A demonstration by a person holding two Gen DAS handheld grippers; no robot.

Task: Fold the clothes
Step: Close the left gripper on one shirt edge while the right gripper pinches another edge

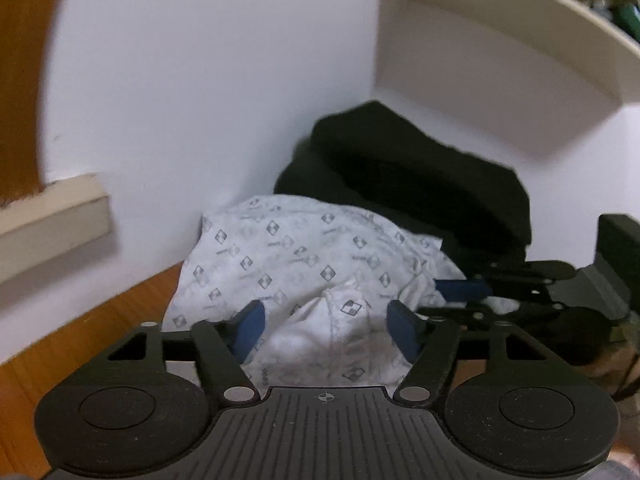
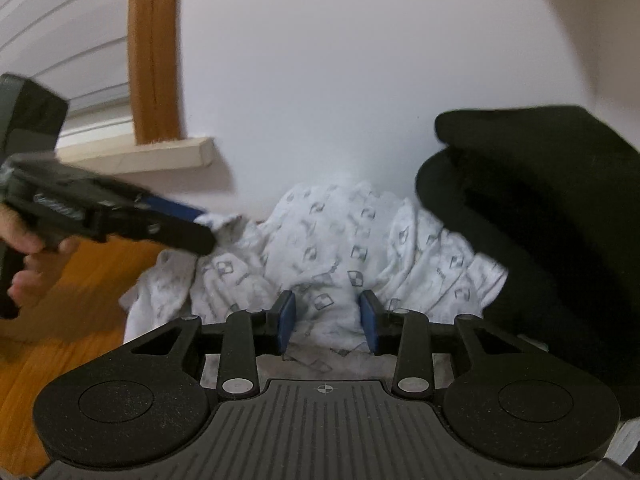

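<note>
A crumpled white garment (image 1: 288,256) printed with small grey diamonds lies heaped on the wooden tabletop (image 1: 100,340) against the wall. My left gripper (image 1: 327,330) stands open, its blue pads wide apart on either side of a raised fold. My right gripper (image 1: 440,300) reaches in from the right at the garment's edge. In the right wrist view the same white garment (image 2: 340,248) fills the middle, and my right gripper (image 2: 328,320) is open with cloth lying between its pads. My left gripper (image 2: 200,220), held by a hand (image 2: 24,236), touches the garment's left fold.
A pile of black clothing (image 1: 400,172) (image 2: 540,208) lies behind and to the right of the white garment, partly on top of it. A white wall stands close behind. A beige ledge (image 1: 52,216) juts out at the left, and a shelf (image 1: 520,40) hangs at upper right.
</note>
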